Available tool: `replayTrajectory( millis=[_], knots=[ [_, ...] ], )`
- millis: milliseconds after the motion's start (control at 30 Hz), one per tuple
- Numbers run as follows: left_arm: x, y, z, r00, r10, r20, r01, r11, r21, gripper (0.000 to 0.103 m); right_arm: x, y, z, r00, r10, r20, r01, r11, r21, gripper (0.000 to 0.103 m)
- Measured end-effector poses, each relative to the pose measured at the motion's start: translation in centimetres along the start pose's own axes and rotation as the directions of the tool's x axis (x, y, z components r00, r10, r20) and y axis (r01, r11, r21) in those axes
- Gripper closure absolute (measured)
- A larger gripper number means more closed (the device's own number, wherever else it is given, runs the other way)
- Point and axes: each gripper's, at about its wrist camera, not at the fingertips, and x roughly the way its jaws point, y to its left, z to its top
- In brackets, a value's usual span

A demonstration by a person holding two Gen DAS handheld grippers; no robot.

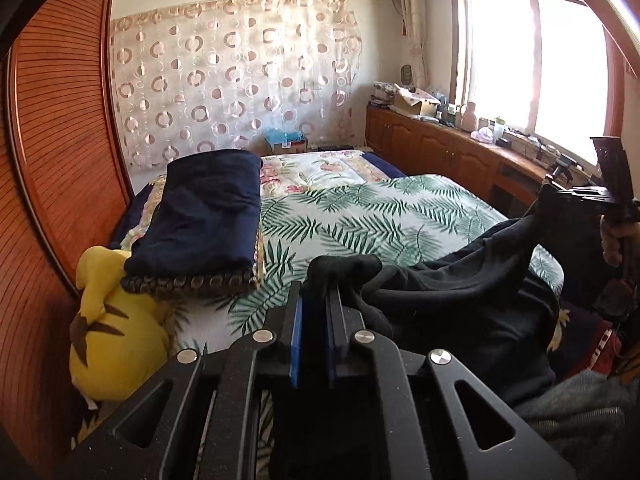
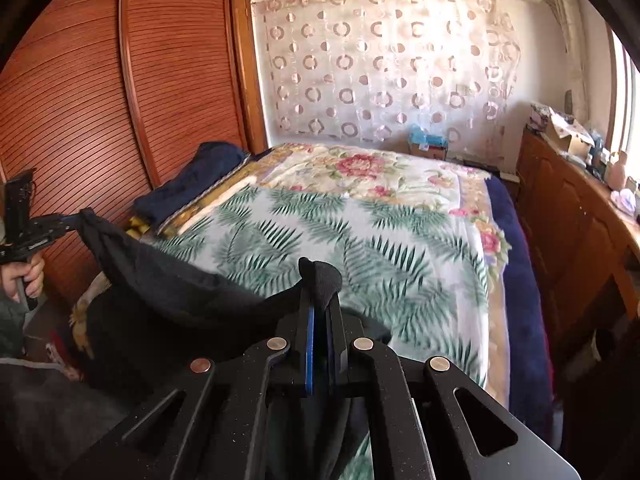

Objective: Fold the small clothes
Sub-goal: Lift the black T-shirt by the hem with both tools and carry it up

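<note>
A black garment [image 1: 460, 292] hangs stretched between both grippers above the near edge of the bed [image 1: 360, 216]. My left gripper [image 1: 318, 292] is shut on one bunched corner of it. The other corner is pinched by my right gripper [image 2: 320, 292], with a tuft of black cloth poking out above the blue pads. In the right wrist view the black garment [image 2: 168, 280] sags leftward to the left gripper [image 2: 70, 220]. The right gripper [image 1: 540, 200] shows at the right of the left wrist view, a hand on its handle.
A folded navy blanket [image 1: 208, 216] lies at the bed's left, a yellow plush toy [image 1: 116, 328] beside it. Slatted wooden wardrobe doors [image 2: 100, 100] stand left. A cluttered wooden cabinet [image 1: 460, 148] runs under the window at right. A fern-print sheet [image 2: 340, 248] covers the bed.
</note>
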Motion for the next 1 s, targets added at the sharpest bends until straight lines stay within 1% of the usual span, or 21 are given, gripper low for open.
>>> replayTrajectory(
  millis=[67,133,167,200,267,333,367,400,433,467,500,533,600,700,767,867,933,1000],
  knots=[
    [-0.2,-0.5,-1.1,1.0,0.004,-0.029,-0.004,1.0,0.005,0.092,-1.0,0.1,-0.9,0.999,0.029,-0.028,-0.028,0.999,0.025,0.099],
    [0.0,-0.8,-2.6,0.998,0.021,-0.06,-0.02,1.0,0.015,0.092,-1.6,0.2,-2.0,0.998,0.019,-0.061,-0.017,0.999,0.036,0.099],
    [0.3,-0.7,-3.3,0.996,0.038,-0.077,-0.037,0.999,0.014,0.092,-1.6,0.2,-2.6,0.996,0.028,-0.083,-0.024,0.999,0.044,0.099],
    [1.1,-0.5,-4.0,0.994,0.02,-0.106,-0.02,1.0,0.0,0.091,-1.4,0.3,-3.1,0.993,0.035,-0.109,-0.029,0.998,0.055,0.099],
    [1.8,-0.4,-5.1,0.992,-0.007,-0.127,0.003,1.0,-0.025,0.079,-0.7,0.5,-3.9,0.99,0.024,-0.14,-0.016,0.998,0.062,0.099],
    [2.1,-0.3,-5.3,0.991,0.001,-0.133,-0.005,1.0,-0.025,0.062,0.3,0.7,-4.1,0.987,-0.003,-0.16,0.013,0.998,0.06,0.092],
    [2.2,-0.2,-5.3,0.992,0.003,-0.13,-0.007,1.0,-0.025,0.059,0.4,0.5,-4.0,0.987,-0.012,-0.16,0.022,0.998,0.064,0.086],
    [2.1,0.0,-5.0,0.992,0.006,-0.123,-0.009,1.0,-0.027,0.052,0.6,0.3,-3.6,0.987,-0.016,-0.16,0.027,0.997,0.069,0.077],
    [2.0,0.0,-4.8,0.993,0.009,-0.115,-0.012,1.0,-0.028,0.042,0.6,0.3,-3.2,0.987,-0.025,-0.157,0.036,0.997,0.071,0.073],
    [2.0,0.0,-4.5,0.994,0.009,-0.108,-0.012,1.0,-0.028,0.037,0.4,0.3,-2.8,0.989,-0.031,-0.146,0.042,0.997,0.07,0.064],
    [1.9,0.2,-4.2,0.995,0.008,-0.099,-0.011,1.0,-0.029,0.031,0.0,0.2,-2.3,0.991,-0.032,-0.127,0.041,0.997,0.072,0.058],
    [1.8,0.2,-3.9,0.996,0.01,-0.088,-0.013,0.999,-0.031,0.029,-0.1,0.1,-1.9,0.994,-0.027,-0.11,0.035,0.997,0.073,0.057],
    [1.6,0.5,-3.1,0.998,0.012,-0.067,-0.014,0.999,-0.031,0.028,-0.2,0.1,-1.3,0.995,-0.045,-0.092,0.05,0.997,0.058,0.051],
    [1.5,0.8,-2.1,0.998,0.043,-0.036,-0.044,0.999,-0.021,0.027,0.6,-0.1,-0.6,0.993,-0.079,-0.088,0.083,0.996,0.038,0.047],
    [2.2,1.1,-1.6,0.998,0.051,-0.036,-0.052,0.998,-0.024,0.026,1.9,-0.2,-0.7,0.991,-0.088,-0.1,0.092,0.995,0.036,0.046],
    [4.5,1.8,-1.2,0.997,0.039,-0.07,-0.041,0.999,-0.034,0.026,4.5,-0.3,-1.1,0.987,-0.097,-0.128,0.101,0.994,0.026,0.045],
    [6.4,2.2,-1.1,0.993,0.042,-0.108,-0.045,0.999,-0.029,0.026,6.3,-0.8,-1.3,0.983,-0.102,-0.155,0.109,0.994,0.033,0.045],
    [8.5,3.0,-1.2,0.989,0.03,-0.148,-0.035,0.999,-0.037,0.026,7.8,-1.5,-1.5,0.979,-0.094,-0.183,0.104,0.994,0.046,0.044]
  ],
)
